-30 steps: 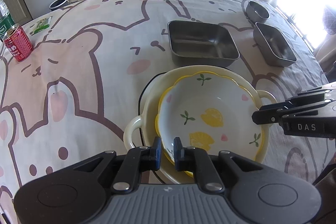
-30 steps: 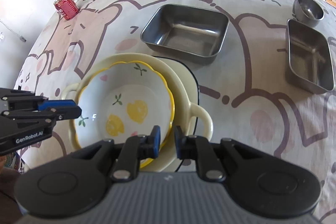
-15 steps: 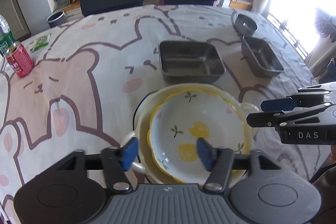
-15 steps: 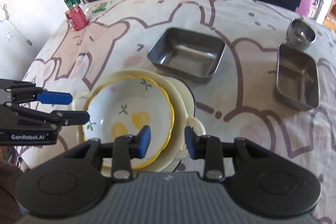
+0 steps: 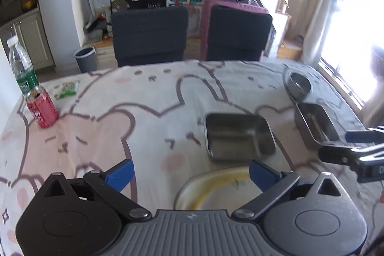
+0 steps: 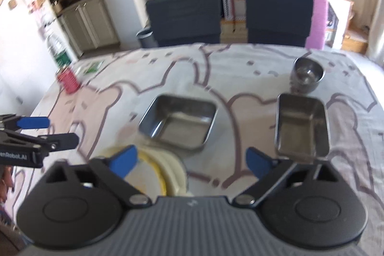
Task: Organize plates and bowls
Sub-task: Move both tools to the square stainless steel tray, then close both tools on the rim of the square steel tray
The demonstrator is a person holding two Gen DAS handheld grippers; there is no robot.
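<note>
A yellow-rimmed lemon-print bowl (image 5: 216,186) sits inside a cream two-handled dish (image 6: 175,167) at the table's near edge, mostly hidden under both grippers. My left gripper (image 5: 190,172) is wide open and empty above it. My right gripper (image 6: 192,161) is also wide open and empty. A square steel tray (image 5: 238,138) stands just beyond the stack, also in the right wrist view (image 6: 178,122). A smaller steel tray (image 6: 302,125) and a round steel bowl (image 6: 307,74) stand to the right.
A red can (image 5: 42,109) and a water bottle (image 5: 21,68) stand at the far left edge. Two dark chairs (image 5: 150,35) face the far side. The bear-print tablecloth (image 5: 108,116) covers the table.
Both grippers went from shut on the lemon bowl's rim to wide open, and both lifted and tilted up, so the stack dropped to the bottom of each view.
</note>
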